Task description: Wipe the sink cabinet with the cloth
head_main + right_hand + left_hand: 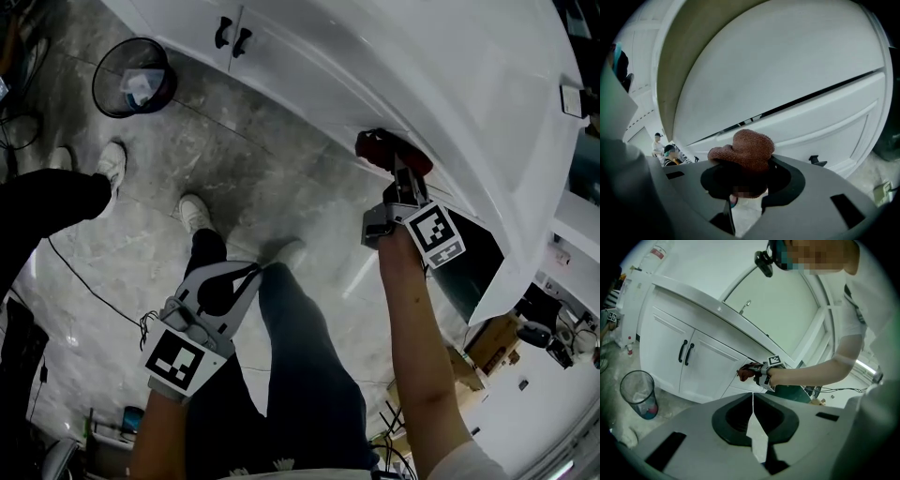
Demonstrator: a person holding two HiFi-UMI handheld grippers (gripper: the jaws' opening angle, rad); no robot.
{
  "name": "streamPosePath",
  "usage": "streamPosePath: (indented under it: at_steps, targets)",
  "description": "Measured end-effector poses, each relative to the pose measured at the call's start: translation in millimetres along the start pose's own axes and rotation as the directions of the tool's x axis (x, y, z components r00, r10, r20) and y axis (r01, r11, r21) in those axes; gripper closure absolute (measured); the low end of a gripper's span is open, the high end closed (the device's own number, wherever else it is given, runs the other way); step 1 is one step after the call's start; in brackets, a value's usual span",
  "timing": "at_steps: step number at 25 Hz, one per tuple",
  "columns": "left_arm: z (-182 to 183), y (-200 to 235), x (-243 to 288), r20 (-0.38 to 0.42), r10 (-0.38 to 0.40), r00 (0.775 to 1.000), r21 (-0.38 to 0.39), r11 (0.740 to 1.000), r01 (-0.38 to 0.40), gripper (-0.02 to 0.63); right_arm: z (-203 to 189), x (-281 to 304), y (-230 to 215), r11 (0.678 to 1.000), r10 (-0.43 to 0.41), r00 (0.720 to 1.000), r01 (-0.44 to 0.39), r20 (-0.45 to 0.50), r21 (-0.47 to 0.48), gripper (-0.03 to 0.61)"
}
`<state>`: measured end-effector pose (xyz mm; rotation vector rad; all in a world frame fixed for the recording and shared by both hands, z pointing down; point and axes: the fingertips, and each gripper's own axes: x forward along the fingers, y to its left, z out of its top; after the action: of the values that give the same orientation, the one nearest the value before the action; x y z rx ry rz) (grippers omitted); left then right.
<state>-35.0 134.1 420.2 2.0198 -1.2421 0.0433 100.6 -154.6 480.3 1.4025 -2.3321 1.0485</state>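
Right hand-held gripper (398,176) clamps bunched red-brown knitted cloth (750,150) against white sink cabinet (787,89), forearm (417,328) outstretched; left hand-held gripper (752,399) closed, empty.

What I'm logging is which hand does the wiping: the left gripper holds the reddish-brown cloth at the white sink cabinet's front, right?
Not the left. The right gripper holds the reddish-brown cloth at the white sink cabinet's front; the right gripper view shows the cloth between its jaws. The left gripper hangs shut, holding nothing.

Bright, fisheye-warped, dark vignetted corners
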Motion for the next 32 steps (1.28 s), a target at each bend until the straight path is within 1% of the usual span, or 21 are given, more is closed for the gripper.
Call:
streamPosePath:
  at_steps: [3, 6, 12, 18, 24, 28, 32]
  targets:
    - [1.6, 6.5, -2.9, 0.005, 0.015, 1.0, -0.015, 1.0, -0.015, 0.601, -1.0, 3.8, 0.0, 0.999, -0.002, 1.0, 0.001, -0.005, -0.033, 0.439]
    - [0.9, 13.3, -6.0, 0.006, 0.032, 0.999, -0.017, 0.999, -0.032, 0.601, -7.2, 10.1, -3.2, 0.998, -0.001, 1.0, -0.001, -0.03, -0.057, 0.438]
    - [-5.7, 19.8, -7.5, -0.001, 0.08, 0.997, -0.023, 0.997, -0.08, 0.601, -29.3, 28.5, -18.1, 1.0, 0.008, 0.997, -0.01, -0.082, -0.026, 0.439]
    - [-22.2, 6.3, 2.1, -0.003, 0.122, 0.993, -0.016, 0.992, -0.122, 0.601, -55.3, 48.5, -36.1, 0.999, 0.028, 0.991, -0.03, -0.128, -0.014, 0.438]
    - [-39.4, -6.9, 16.2, 0.0, 0.154, 0.988, -0.028, 0.988, -0.154, 0.601, -80.4, 65.5, -50.5, 0.998, 0.05, 0.989, -0.043, -0.139, 0.053, 0.439]
    - [-45.5, -14.5, 23.7, 0.011, 0.185, 0.983, -0.049, 0.982, -0.185, 0.601, -85.3, 68.0, -53.8, 0.991, 0.081, 0.989, -0.067, -0.121, 0.115, 0.439]
    - [-51.2, -25.5, 32.4, 0.01, 0.196, 0.981, -0.05, 0.979, -0.195, 0.601, -85.1, 66.6, -53.4, 0.982, 0.132, 0.985, -0.115, -0.107, 0.152, 0.439]
